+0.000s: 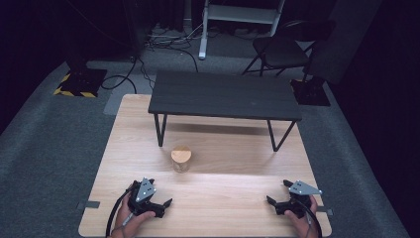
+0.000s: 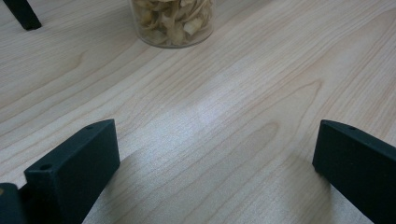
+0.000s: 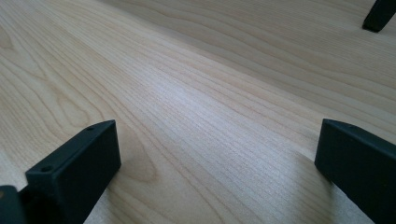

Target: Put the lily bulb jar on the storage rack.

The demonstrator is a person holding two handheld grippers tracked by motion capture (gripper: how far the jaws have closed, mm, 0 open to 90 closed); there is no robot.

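Note:
A small clear jar (image 1: 181, 159) with a round wooden lid stands on the light wooden table (image 1: 223, 198), near its middle. In the left gripper view the jar (image 2: 172, 21) holds pale dried pieces and sits ahead of the jaws, a little to the left. My left gripper (image 1: 161, 193) rests low at the table's front left, open, with bare wood between its jaws (image 2: 215, 158). At the front right my right gripper (image 1: 276, 191) is open as well, with nothing between its jaws (image 3: 217, 158). A hand holds each gripper.
A low black shelf (image 1: 225, 94) on thin legs stands across the back of the table; one leg (image 2: 23, 14) is left of the jar and another leg (image 3: 378, 14) is far ahead of the right gripper. A dark chair (image 1: 282, 49) and cables lie on the floor beyond.

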